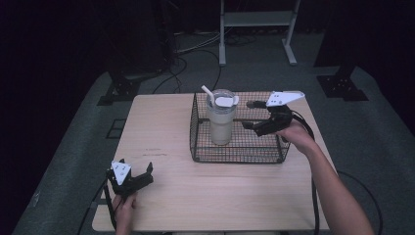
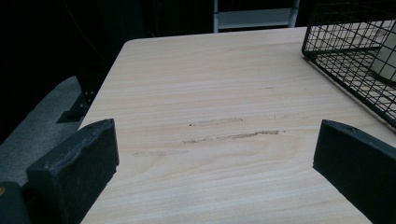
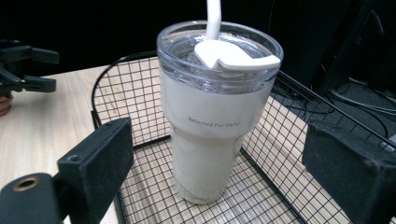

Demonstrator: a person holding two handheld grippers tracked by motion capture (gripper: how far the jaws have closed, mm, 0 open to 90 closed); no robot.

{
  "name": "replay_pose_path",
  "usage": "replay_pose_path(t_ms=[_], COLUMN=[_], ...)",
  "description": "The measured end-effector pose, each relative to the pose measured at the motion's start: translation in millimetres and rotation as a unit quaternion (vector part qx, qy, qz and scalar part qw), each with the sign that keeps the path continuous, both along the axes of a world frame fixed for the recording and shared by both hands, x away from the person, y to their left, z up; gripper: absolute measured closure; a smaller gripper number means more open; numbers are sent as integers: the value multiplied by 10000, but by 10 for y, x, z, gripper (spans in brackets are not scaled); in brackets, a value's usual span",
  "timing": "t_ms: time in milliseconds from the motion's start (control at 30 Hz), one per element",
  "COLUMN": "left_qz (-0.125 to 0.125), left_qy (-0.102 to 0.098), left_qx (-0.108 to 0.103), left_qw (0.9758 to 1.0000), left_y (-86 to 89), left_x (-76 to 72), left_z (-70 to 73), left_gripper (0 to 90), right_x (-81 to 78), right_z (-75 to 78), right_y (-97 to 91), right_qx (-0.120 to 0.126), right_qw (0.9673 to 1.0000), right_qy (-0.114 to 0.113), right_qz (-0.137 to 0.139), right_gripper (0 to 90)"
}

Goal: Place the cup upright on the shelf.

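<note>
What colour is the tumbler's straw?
White; the straw shows best in the right gripper view, rising from the tumbler lid.

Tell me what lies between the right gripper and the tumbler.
Nothing: in the right gripper view the right gripper stands open, with bare basket mesh before the tumbler.

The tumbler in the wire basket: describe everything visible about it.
The tumbler is a tall cream-white cup that tapers to a narrower base, with small grey lettering on its side. A clear lid with a white flip tab caps it, and a white straw rises through the lid. It stands upright on the floor of the black wire basket. The right hand-held gripper is open beside it, not touching.
</note>
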State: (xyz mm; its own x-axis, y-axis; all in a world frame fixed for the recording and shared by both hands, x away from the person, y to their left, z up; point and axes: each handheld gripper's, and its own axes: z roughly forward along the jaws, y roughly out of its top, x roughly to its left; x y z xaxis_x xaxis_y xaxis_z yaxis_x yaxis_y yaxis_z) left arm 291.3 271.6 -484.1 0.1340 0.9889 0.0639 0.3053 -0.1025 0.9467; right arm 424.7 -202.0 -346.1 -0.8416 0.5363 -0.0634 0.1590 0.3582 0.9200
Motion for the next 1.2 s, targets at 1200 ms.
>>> replay_pose_path(t_ms=[1200], left_qz=[-14], left_qy=[26], left_qx=[31], left_qw=[10000], left_y=[-4], left_x=[1], left_z=[0], left_gripper=[0], right_x=[-630], right_z=[-278], right_y=[-406], right_qx=[138], right_qw=[9996], right_qy=[95], right_qz=[209], right_gripper=[84])
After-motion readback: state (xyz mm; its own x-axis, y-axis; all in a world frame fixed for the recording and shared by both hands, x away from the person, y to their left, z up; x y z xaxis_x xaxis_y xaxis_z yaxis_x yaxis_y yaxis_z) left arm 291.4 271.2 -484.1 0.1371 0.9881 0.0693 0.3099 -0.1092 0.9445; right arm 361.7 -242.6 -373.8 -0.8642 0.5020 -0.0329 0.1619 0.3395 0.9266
